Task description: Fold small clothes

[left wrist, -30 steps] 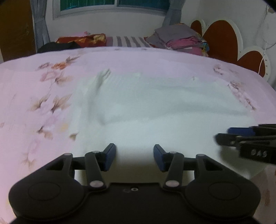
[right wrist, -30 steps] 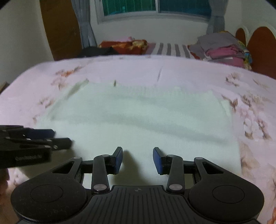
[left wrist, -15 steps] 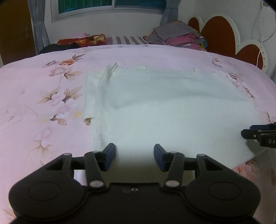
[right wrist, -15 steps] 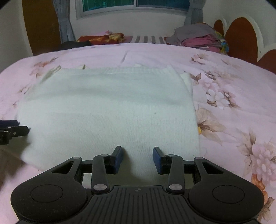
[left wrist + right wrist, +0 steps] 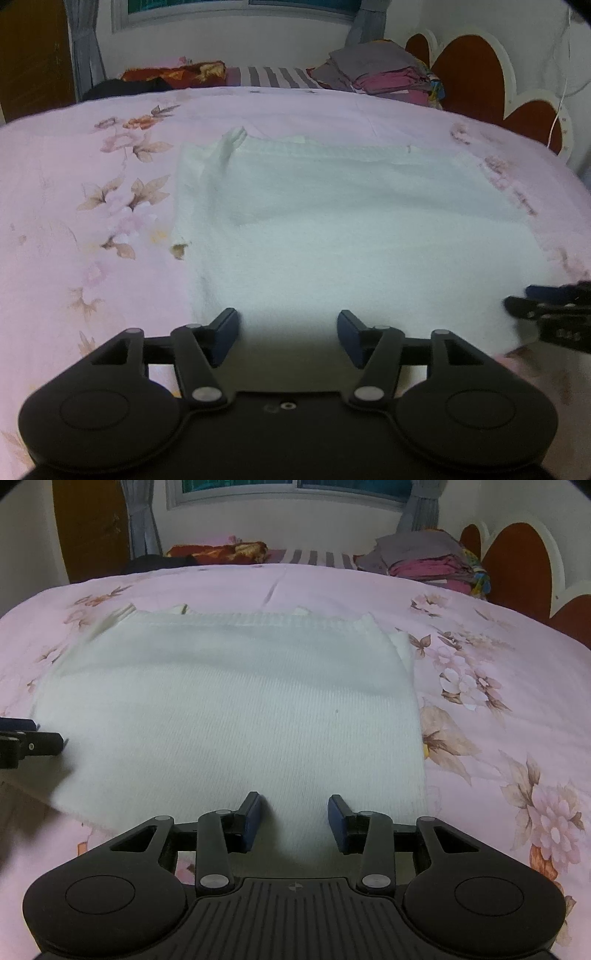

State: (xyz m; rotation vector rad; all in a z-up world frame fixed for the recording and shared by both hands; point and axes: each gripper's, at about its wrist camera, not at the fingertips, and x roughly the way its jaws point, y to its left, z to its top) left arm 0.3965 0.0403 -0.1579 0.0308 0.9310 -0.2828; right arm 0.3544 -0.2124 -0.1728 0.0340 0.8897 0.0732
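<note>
A white knit garment [image 5: 351, 236] lies flat on the pink floral bedsheet [image 5: 74, 221], folded into a rough rectangle; it also shows in the right wrist view [image 5: 236, 716]. My left gripper [image 5: 287, 334] is open and empty over the garment's near left edge. My right gripper [image 5: 293, 818] is open and empty over the near right edge. Each gripper shows at the other view's side: the right one [image 5: 546, 314] and the left one [image 5: 29, 738].
A stack of folded clothes [image 5: 384, 74] sits at the far right of the bed, by a red and white headboard [image 5: 480, 74]. A red patterned pillow [image 5: 173, 72] and a dark cloth [image 5: 125, 86] lie at the far edge under a window.
Both grippers have stayed open near the garment's front edge. The views shifted slightly; the right gripper has moved back into the left view's side.
</note>
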